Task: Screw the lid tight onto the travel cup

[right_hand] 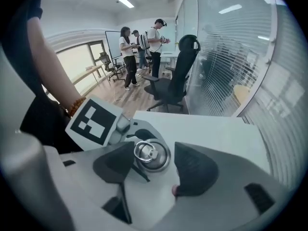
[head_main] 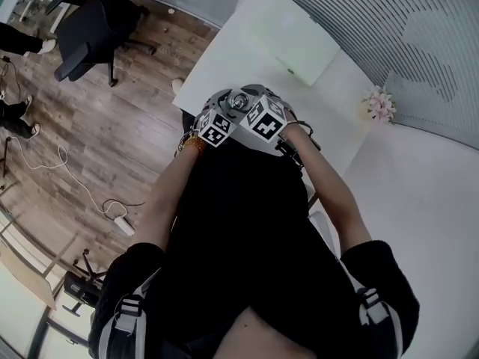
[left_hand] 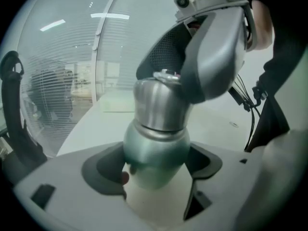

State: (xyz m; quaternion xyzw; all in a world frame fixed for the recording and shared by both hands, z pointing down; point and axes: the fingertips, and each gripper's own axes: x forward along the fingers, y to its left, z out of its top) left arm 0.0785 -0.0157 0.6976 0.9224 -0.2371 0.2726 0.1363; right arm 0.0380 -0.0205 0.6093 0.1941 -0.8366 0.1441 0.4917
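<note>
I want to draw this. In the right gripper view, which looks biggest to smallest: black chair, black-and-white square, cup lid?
black chair
black-and-white square
cup lid
Chair and square look close, and the chair stands farther away.

Office: swivel chair (right_hand: 180,76), glass partition (right_hand: 231,57)

Two tongs are showing: the left tongs (left_hand: 156,167) and the right tongs (right_hand: 154,165). One travel cup (left_hand: 156,153) is showing, carrying one lid (right_hand: 151,154). One bench (head_main: 217,66) is carrying one flat pale box (head_main: 299,40) and one bunch of pink flowers (head_main: 379,105). One black office chair (head_main: 97,21) is standing nearby. One power strip (head_main: 123,225) is lying on the floor (head_main: 112,140). Three people (right_hand: 155,47) are standing in the background.
</note>
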